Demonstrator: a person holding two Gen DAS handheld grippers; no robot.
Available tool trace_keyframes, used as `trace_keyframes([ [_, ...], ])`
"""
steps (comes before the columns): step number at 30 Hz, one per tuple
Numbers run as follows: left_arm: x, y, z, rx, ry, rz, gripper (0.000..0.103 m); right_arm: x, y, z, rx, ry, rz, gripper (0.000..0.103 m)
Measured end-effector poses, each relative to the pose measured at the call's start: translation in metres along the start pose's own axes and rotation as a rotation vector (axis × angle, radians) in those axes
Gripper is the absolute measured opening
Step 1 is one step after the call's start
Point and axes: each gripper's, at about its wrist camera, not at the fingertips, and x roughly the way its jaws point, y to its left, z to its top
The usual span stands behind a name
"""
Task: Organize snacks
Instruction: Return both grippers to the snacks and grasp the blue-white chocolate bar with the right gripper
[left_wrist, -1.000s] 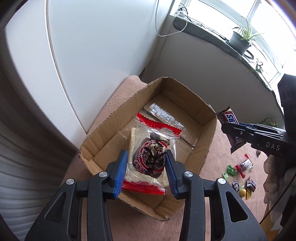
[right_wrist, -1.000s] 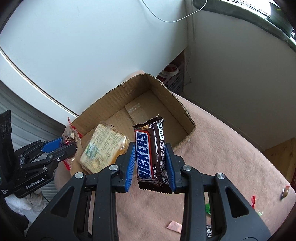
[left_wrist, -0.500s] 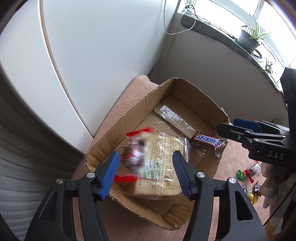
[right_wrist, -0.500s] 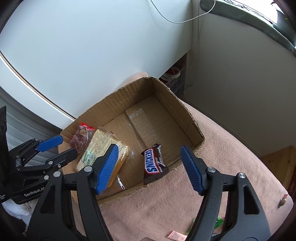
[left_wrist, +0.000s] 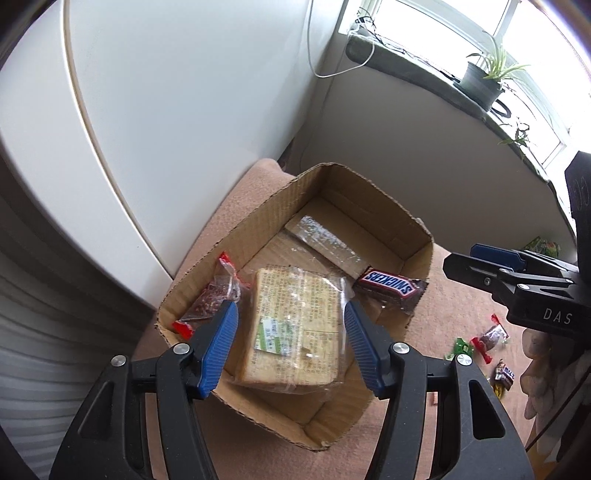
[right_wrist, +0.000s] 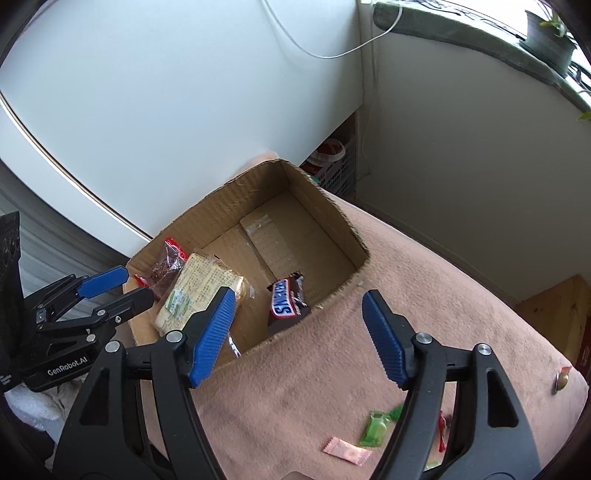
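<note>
An open cardboard box (left_wrist: 402, 229) (right_wrist: 325, 199) sits on a pink cloth. Inside lie a wrapped cracker pack (left_wrist: 295, 317) (right_wrist: 199, 288), a red-edged snack packet (left_wrist: 214, 295) (right_wrist: 166, 264) against the box's left wall, and a Snickers bar (left_wrist: 389, 284) (right_wrist: 286, 301) leaning on the right wall. My left gripper (left_wrist: 290, 343) is open and empty above the cracker pack; it also shows in the right wrist view (right_wrist: 122, 288). My right gripper (right_wrist: 297, 332) is open and empty above the box's near wall, and shows in the left wrist view (left_wrist: 495, 262).
Loose candies lie on the pink cloth (right_wrist: 424, 295): green ones (right_wrist: 376, 428), a pink sachet (right_wrist: 345, 450), and red and dark ones (left_wrist: 487, 339). A white cabinet (left_wrist: 166, 110) stands behind the box. A potted plant (left_wrist: 484, 81) sits on the windowsill.
Both grippers opened and let go. The red packet dropped into the box's left side and the Snickers bar into its right side. Both grippers drew back from the box.
</note>
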Motion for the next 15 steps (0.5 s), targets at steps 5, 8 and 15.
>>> trace_keyframes([
  [5,-0.004,-0.019,-0.001,0.038,-0.011,-0.042,0.059,-0.028,-0.029,-0.018,0.052,-0.026,-0.03,0.077],
  [8,-0.002,-0.034,-0.002,0.075,-0.005,-0.066,0.059,-0.044,-0.049,-0.033,0.097,-0.042,-0.056,0.082],
  [15,0.009,-0.081,-0.013,0.178,0.039,-0.142,0.06,-0.072,-0.108,-0.081,0.242,-0.043,-0.13,0.082],
])
